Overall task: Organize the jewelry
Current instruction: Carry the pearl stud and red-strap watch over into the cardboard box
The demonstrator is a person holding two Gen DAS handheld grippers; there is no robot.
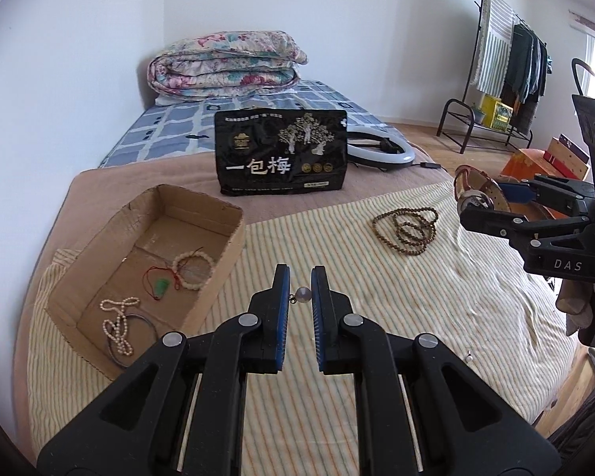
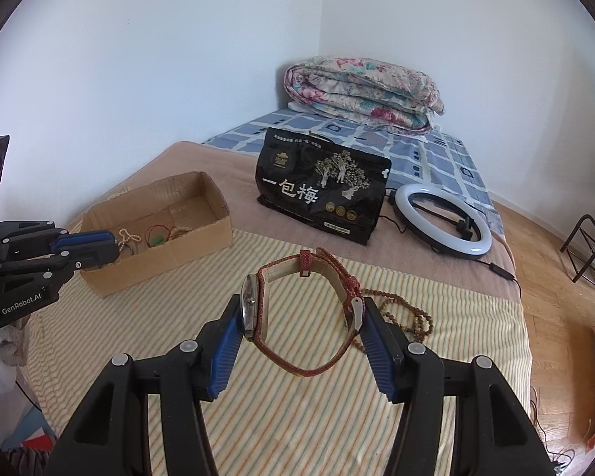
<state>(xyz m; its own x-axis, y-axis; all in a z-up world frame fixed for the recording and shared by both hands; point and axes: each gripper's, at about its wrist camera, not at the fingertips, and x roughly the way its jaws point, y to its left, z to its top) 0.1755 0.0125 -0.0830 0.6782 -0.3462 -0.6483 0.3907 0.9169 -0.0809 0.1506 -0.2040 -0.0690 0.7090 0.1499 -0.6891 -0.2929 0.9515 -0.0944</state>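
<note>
My left gripper (image 1: 300, 277) is shut on a small pearl earring (image 1: 302, 295), held above the striped cloth to the right of the cardboard box (image 1: 218, 273). The box holds a white bead bracelet (image 1: 192, 271), a green pendant on red cord (image 1: 160, 286), a pearl strand (image 1: 117, 323) and a thin bangle. My right gripper (image 2: 303, 317) is shut on a red-strapped watch (image 2: 301, 313), pinched across its loop above the cloth. A brown bead necklace (image 1: 406, 228) lies on the cloth; it also shows behind the watch in the right wrist view (image 2: 410, 315).
A black snack bag (image 1: 281, 150) stands behind the box. A ring light (image 2: 442, 220) lies beside it. A folded floral quilt (image 1: 226, 65) is at the bed's head. A tiny pearl item (image 1: 469, 356) lies near the bed's right edge. A clothes rack (image 1: 503, 79) stands on the floor.
</note>
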